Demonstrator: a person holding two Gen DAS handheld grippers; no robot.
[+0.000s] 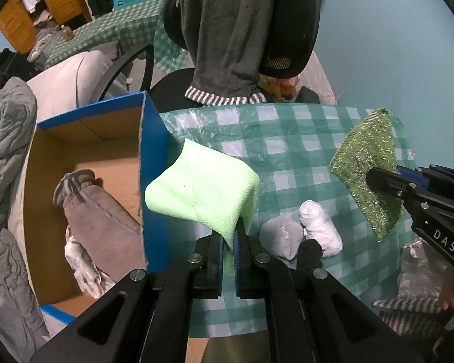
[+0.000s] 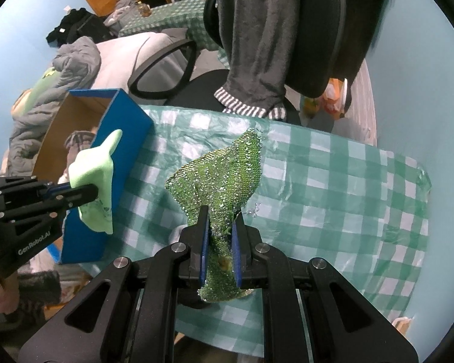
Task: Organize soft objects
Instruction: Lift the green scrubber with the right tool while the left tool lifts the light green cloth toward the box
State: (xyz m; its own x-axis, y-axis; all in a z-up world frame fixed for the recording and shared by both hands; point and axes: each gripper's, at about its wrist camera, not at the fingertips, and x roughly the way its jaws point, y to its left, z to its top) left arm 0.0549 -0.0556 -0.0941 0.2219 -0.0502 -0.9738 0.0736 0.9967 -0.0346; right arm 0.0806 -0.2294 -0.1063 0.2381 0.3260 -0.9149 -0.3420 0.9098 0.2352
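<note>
Left gripper: our left gripper (image 1: pixel 229 242) is clenched on a light green fleece cloth (image 1: pixel 201 192), which hangs clear of the table at about 11 o'clock from the fingertips in the left wrist view.
Right gripper: our right gripper (image 2: pixel 220 236) is clamped on a green sequined cloth (image 2: pixel 219 178), its blue pads pressing both sides of the fabric; the cloth fans out toward 12 o'clock above the table.
Box: a blue cardboard box (image 1: pixel 152 163) stands at the table's edge, at 9 o'clock of the fleece cloth, with grey garments (image 1: pixel 103 217) lying inside it.
Table: we see a green-and-white checked tablecloth (image 2: pixel 333 187) under both cloths.
Other soft items: a white bundle (image 1: pixel 319 227), a grey bundle (image 1: pixel 280 237) and a black piece (image 1: pixel 310 251) lie touching one another on the table at 3 o'clock of our left gripper.
Background: an office chair (image 2: pixel 317 30) draped with a dark grey garment (image 2: pixel 254 36) stands at 12 o'clock beyond the table.
</note>
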